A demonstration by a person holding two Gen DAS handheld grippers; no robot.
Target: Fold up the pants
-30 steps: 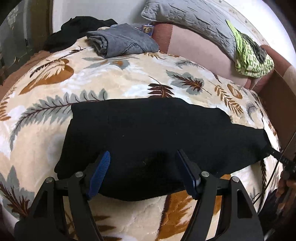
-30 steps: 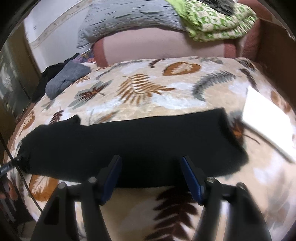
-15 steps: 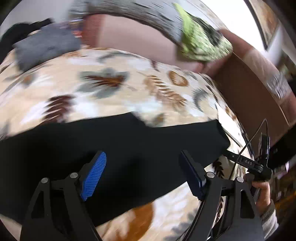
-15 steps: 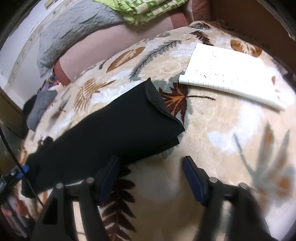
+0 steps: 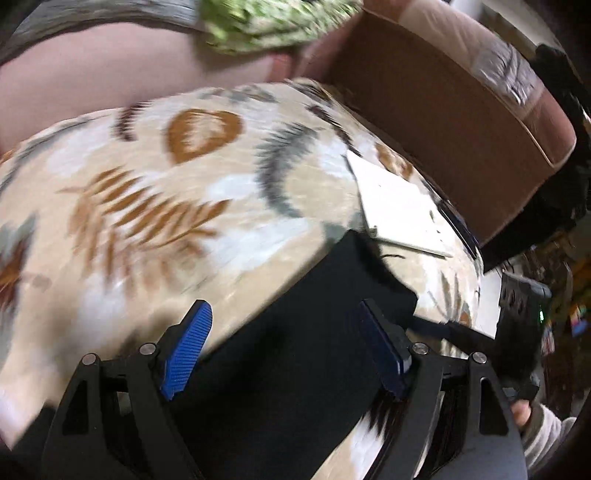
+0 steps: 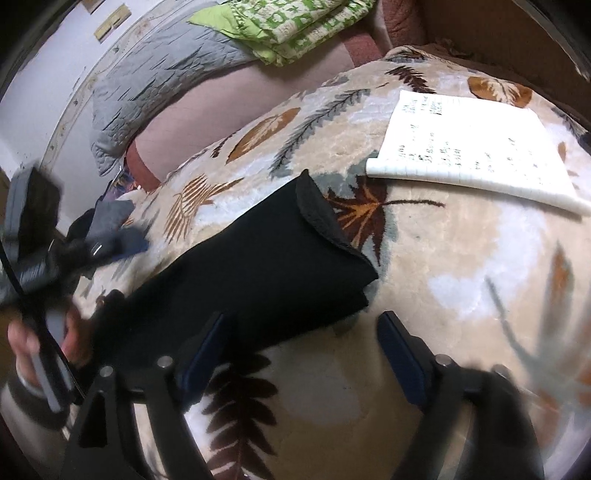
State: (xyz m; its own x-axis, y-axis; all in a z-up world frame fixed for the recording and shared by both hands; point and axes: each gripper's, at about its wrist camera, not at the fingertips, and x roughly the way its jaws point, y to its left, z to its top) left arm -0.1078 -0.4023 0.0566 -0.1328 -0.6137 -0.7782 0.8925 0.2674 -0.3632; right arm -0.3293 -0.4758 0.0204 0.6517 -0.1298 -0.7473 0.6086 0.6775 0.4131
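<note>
The black pants lie as a long folded strip on the leaf-patterned blanket, and their banded end points toward a white notebook. My right gripper hovers at the near corner of that end. Its jaws are opening, with mostly blanket between them, and its left finger overlaps the pants' near edge. In the left wrist view the pants run under my left gripper, which is open above them, its pads not pressing the cloth. Each view shows the other gripper with a hand at its edge.
A white written notebook lies just past the pants' end. A grey quilted pillow and a green patterned cloth rest on the pink bolster behind. A brown padded side board borders the bed. Folded grey clothing sits far left.
My left gripper has swept fast to the right along the pants and rolled, now over their right end. My right gripper shifted to that end's corner, rolled, and its jaws stand wider.
</note>
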